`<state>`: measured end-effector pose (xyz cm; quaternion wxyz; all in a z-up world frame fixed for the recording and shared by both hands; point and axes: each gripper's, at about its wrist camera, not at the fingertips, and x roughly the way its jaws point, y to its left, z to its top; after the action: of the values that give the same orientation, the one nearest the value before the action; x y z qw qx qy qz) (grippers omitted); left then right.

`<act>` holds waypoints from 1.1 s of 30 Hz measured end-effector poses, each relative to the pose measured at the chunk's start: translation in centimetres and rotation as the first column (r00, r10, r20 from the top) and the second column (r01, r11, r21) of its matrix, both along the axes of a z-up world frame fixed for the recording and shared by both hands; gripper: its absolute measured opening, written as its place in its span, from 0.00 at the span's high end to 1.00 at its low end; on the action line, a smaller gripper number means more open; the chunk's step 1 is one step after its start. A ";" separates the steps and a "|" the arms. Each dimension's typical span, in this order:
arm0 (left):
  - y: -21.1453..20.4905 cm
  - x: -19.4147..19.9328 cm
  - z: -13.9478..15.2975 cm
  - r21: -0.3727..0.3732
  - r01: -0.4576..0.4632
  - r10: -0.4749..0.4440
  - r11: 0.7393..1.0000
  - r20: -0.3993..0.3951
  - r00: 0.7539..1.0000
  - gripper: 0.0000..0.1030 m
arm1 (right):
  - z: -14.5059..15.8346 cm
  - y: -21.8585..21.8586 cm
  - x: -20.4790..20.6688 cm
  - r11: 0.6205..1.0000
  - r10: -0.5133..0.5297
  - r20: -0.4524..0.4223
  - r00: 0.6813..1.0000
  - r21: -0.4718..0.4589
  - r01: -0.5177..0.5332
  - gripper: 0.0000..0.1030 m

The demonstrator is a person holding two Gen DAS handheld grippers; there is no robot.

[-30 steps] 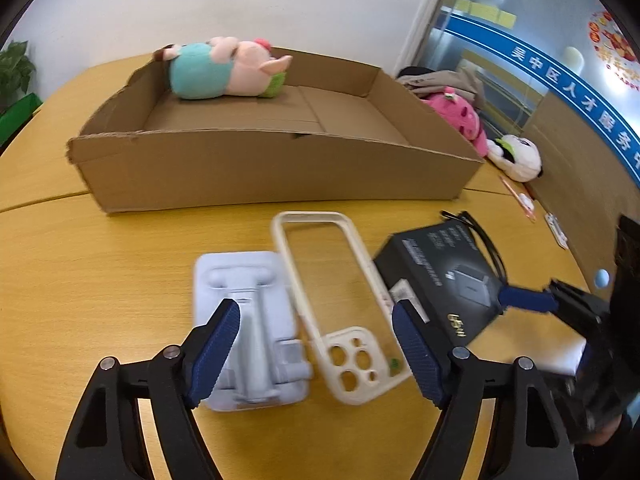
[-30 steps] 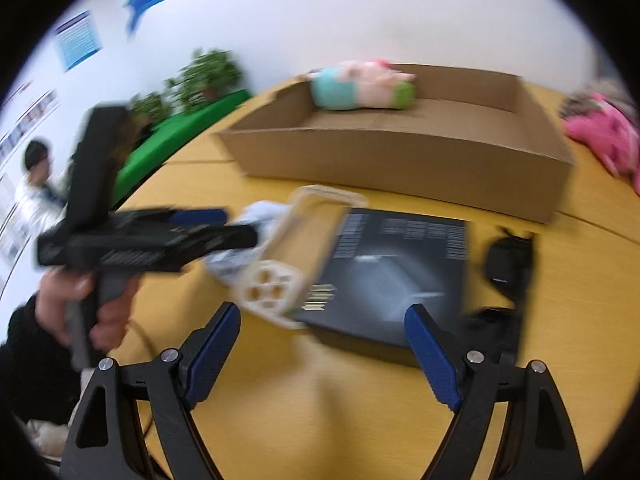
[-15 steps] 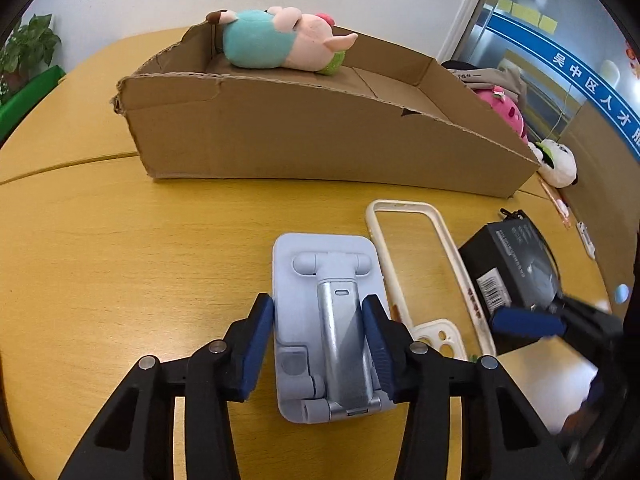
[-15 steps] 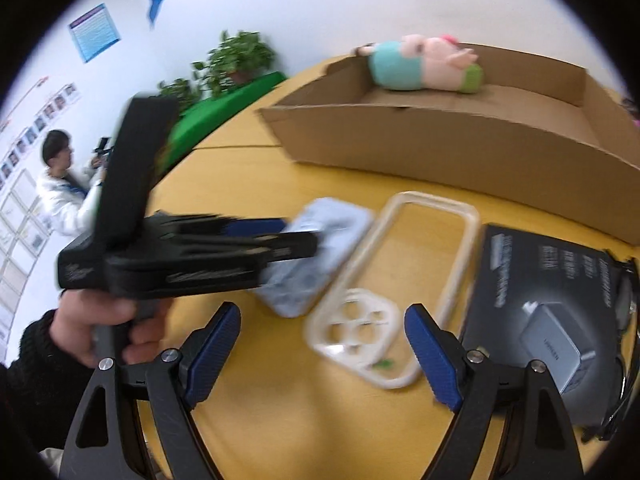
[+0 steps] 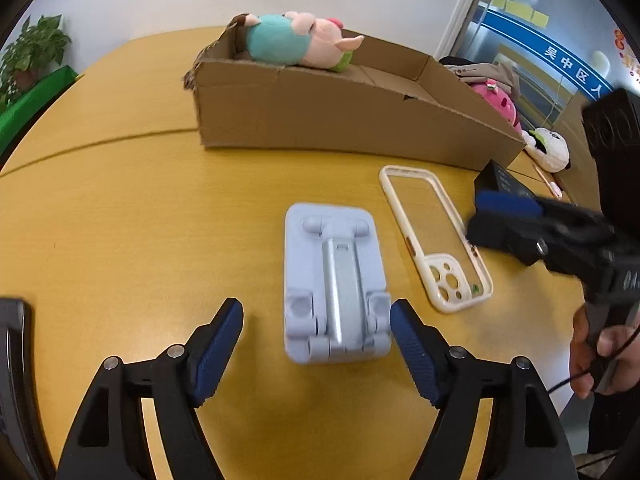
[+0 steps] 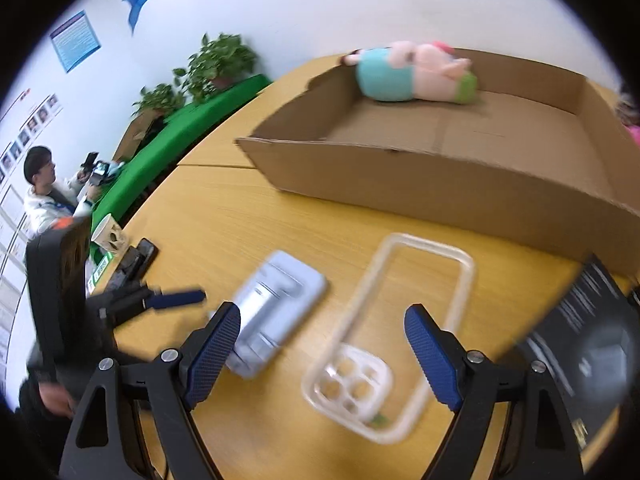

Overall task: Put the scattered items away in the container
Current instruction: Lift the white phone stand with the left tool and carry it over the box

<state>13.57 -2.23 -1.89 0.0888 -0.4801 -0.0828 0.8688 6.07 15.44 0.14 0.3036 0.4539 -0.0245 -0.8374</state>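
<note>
Cardboard box (image 5: 352, 120) holds plush pig (image 5: 296, 46). In front of the box: phone stand (image 5: 334, 284), stiff, light, take by its long sides; left gripper (image 5: 316, 340) opening, nothing pinched. Phone case (image 6: 384, 336), flexible, slippery; right gripper (image 6: 322, 356) released above it.

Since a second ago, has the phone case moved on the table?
Cannot tell. Both cameras moved, so the phone case sits differently in frame, yet it keeps its place beside the phone stand and below the cardboard box.

Your right claw (image 6: 322, 350): spread wide, nothing gripped, over the phone case (image 6: 384, 336).
Phone stand (image 6: 276, 304): flat on the worktop (image 6: 240, 224), left of it.
Cardboard box (image 6: 460, 184): holds plush pig (image 6: 412, 72).
</note>
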 end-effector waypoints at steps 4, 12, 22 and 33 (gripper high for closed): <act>0.2 0.3 -0.9 0.035 -0.012 0.012 0.999 0.002 1.000 0.36 | -1.5 -3.6 -2.0 0.998 0.063 0.082 0.995 0.003 -0.064 0.18; 0.3 0.5 -1.2 0.051 -0.027 0.029 0.998 -0.033 0.999 0.41 | -4.1 -8.1 -1.9 0.982 0.084 0.090 0.992 0.162 -0.098 0.14; 0.6 0.5 -1.4 0.050 -0.045 0.047 0.998 -0.037 0.998 0.41 | -3.9 -7.7 -0.7 0.975 0.101 0.013 0.995 0.199 -0.102 0.17; 0.3 1.0 -0.3 0.037 -0.039 0.042 0.999 -0.081 0.996 0.41 | -2.7 -6.6 -1.4 0.989 0.053 0.015 0.998 0.136 -0.055 0.33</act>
<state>14.56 -1.92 -2.24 0.0829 -0.4406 -0.1041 0.8878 4.65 8.80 -2.54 0.2941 0.4789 0.0434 -0.8260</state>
